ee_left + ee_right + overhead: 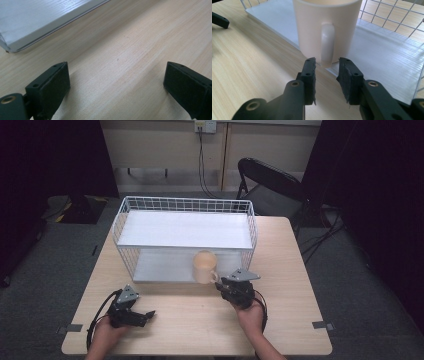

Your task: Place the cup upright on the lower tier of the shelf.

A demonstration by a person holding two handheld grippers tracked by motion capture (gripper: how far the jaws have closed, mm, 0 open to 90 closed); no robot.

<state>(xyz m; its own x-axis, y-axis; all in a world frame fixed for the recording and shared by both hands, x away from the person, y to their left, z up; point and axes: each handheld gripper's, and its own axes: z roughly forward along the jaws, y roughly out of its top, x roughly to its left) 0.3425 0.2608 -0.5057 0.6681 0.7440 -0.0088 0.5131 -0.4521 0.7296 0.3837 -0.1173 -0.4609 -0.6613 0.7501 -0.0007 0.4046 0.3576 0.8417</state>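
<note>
A cream mug (204,265) stands upright at the front edge of the lower white shelf (160,267) of a wire rack (185,205), with its handle (327,42) turned toward me. My right gripper (223,288) sits low on the table right in front of that handle. In the right gripper view, my right gripper (327,67) is open with a narrow gap, its pads on either side of the handle's foot and not touching it. My left gripper (145,315) rests near the table's front left. It (116,82) is wide open over bare wood.
The rack's upper shelf (185,229) hangs over the back part of the lower one. Wire sides (392,15) close the rack at right and rear. A black folding chair (272,182) stands behind the table's far right corner. The light wood table (285,270) has bare room around both hands.
</note>
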